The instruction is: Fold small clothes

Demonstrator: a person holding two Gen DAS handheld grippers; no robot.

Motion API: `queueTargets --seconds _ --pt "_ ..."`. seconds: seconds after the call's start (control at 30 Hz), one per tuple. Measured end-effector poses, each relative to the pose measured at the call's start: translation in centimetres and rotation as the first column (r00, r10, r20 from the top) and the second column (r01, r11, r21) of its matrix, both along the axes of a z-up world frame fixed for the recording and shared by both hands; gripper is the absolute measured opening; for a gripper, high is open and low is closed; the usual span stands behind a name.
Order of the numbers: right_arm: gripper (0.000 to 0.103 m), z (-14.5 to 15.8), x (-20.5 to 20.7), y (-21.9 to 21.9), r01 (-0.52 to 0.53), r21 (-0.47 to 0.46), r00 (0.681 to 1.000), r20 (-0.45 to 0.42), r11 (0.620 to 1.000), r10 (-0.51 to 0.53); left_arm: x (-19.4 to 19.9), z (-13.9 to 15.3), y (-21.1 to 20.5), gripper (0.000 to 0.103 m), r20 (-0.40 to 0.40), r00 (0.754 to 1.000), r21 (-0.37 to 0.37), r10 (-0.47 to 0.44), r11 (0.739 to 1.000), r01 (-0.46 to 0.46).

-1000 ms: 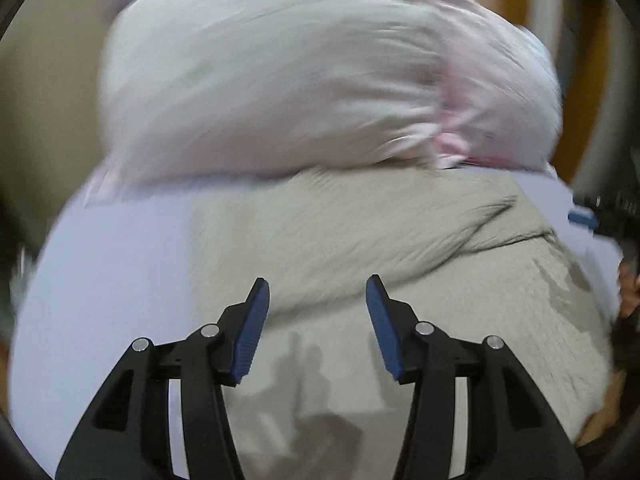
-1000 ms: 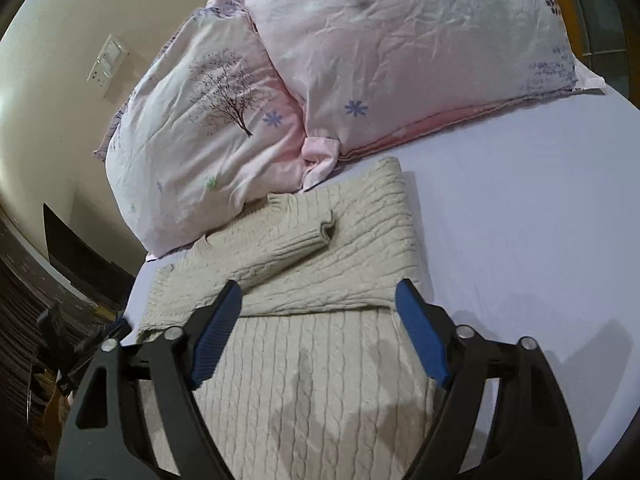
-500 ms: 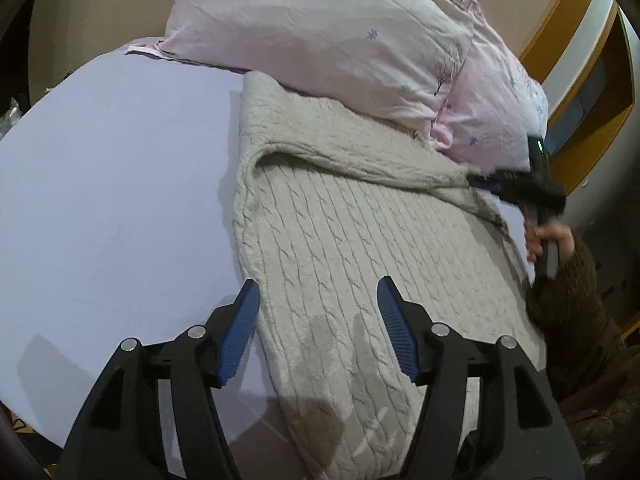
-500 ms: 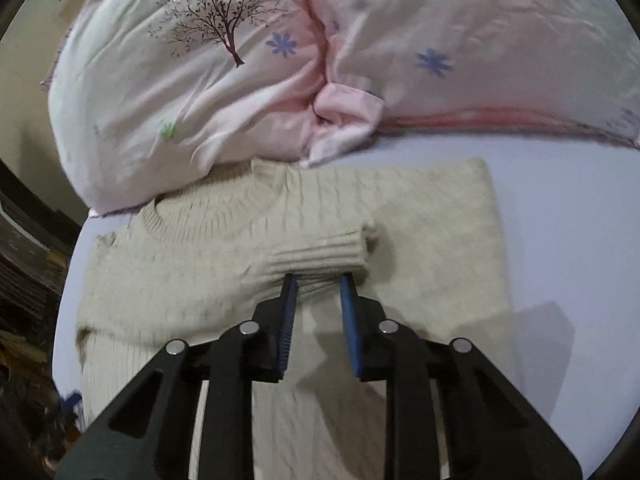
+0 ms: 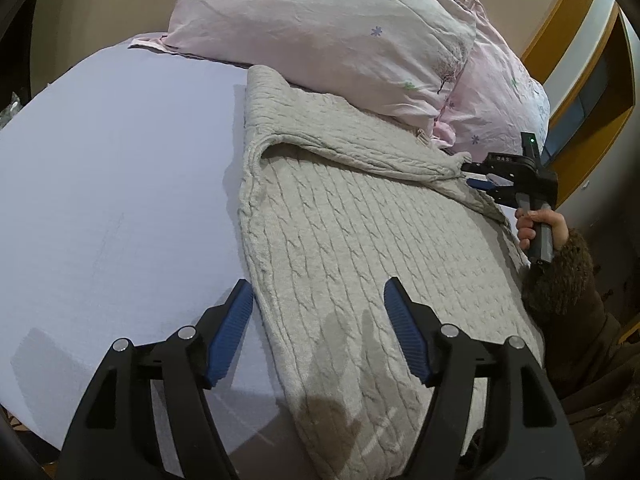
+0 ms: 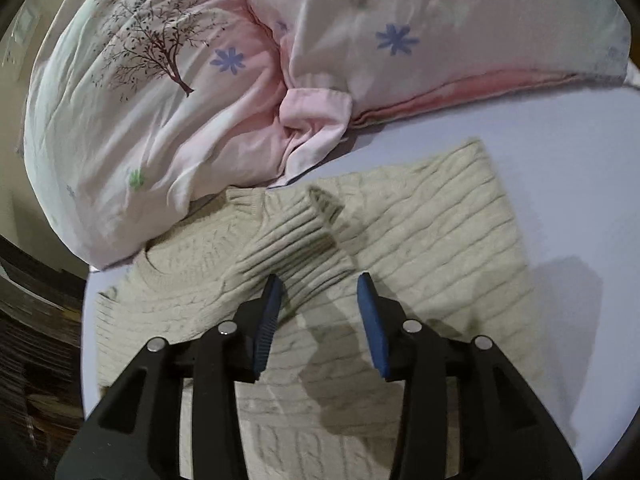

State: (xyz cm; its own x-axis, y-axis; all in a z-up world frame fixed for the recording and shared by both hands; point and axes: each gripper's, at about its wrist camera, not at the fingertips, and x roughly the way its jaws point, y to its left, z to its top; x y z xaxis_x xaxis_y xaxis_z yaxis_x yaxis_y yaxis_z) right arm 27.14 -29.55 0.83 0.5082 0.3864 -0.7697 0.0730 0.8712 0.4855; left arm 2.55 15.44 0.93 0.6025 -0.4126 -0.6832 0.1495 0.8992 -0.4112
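Observation:
A beige cable-knit sweater (image 5: 360, 232) lies flat on the lavender bed sheet (image 5: 100, 180), one sleeve folded across its chest. My left gripper (image 5: 318, 284) hovers over the sweater's lower left edge, jaws opening, nothing pinched. In the right wrist view the ribbed sleeve cuff (image 6: 296, 236) lies on the sweater (image 6: 440, 240) just ahead of my right gripper (image 6: 318, 278). Its jaws are opening, with the sleeve between the tips but not pressed. The left wrist view shows that right gripper (image 5: 468, 175) at the cuff (image 5: 452, 164), held by a hand (image 5: 536, 224).
Two pink floral pillows (image 5: 320, 28) (image 6: 140, 100) rest against the sweater's top edge. Bare sheet (image 6: 560, 160) stretches to the side of the garment. A brown fuzzy sleeve (image 5: 560, 280) is at the bed's right edge, with a wooden frame behind.
The left gripper swung to the sweater's left edge and widened. The right gripper moved in on the sleeve cuff, narrowed almost shut, then widened; the cuff now sits angled toward the collar.

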Motion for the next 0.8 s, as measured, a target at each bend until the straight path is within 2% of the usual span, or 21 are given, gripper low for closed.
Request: queueTargets --seconds 0.03,0.07,0.13,0.3,0.4,0.53,0.63,0.67,0.7,0.77,0.8 --pt "0.032 -0.1 0.3 0.1 -0.005 0.022 1.000 0.007 1.000 0.005 -0.1 0.0 0.0 0.070 -0.001 1.000 -0.005 -0.001 1.000 0.001" --pt "0.019 -0.4 0.6 0.1 -0.011 0.064 1.000 0.013 0.998 0.011 -0.2 0.0 0.0 0.070 0.000 1.000 -0.011 0.000 1.000 0.000" --pt "0.005 -0.9 0.9 -0.8 -0.013 0.160 1.000 0.029 0.987 0.008 -0.6 -0.1 0.0 0.070 0.002 1.000 -0.025 0.001 1.000 -0.001" --pt "0.001 1.3 -1.7 -3.5 0.004 0.227 0.994 0.109 0.974 -0.030 -1.5 -0.3 0.4 0.070 0.005 1.000 -0.091 0.005 0.996 -0.005" --pt "0.000 2.8 -6.0 -5.7 0.020 0.241 0.988 0.147 0.970 -0.057 -2.1 -0.4 0.4 0.070 0.004 1.000 -0.122 -0.003 0.993 0.003" --pt "0.000 2.7 -13.0 -8.4 0.068 0.136 0.987 0.138 0.988 -0.086 -3.0 -0.6 0.5 0.070 0.014 1.000 -0.163 -0.015 0.987 0.017" --pt "0.020 2.0 -17.4 -9.7 0.097 0.066 0.988 0.111 0.993 -0.104 -3.5 -0.7 0.5 0.070 0.016 0.999 -0.201 -0.029 0.979 0.031" --pt "0.043 1.7 -18.4 -9.7 0.109 0.050 0.988 0.103 0.993 -0.114 -3.7 -0.7 0.5 0.069 0.017 0.999 -0.202 -0.035 0.979 0.038" --pt "0.053 1.3 -19.5 -10.1 0.122 0.034 0.988 0.092 0.992 -0.125 -3.9 -0.7 0.3 0.069 0.017 0.999 -0.202 -0.042 0.978 0.045" --pt "0.053 0.1 -21.2 -11.1 0.114 0.027 0.992 0.050 0.993 -0.115 -4.4 -0.7 -0.1 0.069 0.019 0.998 -0.206 -0.062 0.977 0.064" --pt "0.051 -0.7 -21.9 -11.3 0.091 0.055 0.996 0.019 0.994 -0.092 -4.6 -0.7 -0.3 0.067 0.020 0.997 -0.204 -0.070 0.976 0.073"
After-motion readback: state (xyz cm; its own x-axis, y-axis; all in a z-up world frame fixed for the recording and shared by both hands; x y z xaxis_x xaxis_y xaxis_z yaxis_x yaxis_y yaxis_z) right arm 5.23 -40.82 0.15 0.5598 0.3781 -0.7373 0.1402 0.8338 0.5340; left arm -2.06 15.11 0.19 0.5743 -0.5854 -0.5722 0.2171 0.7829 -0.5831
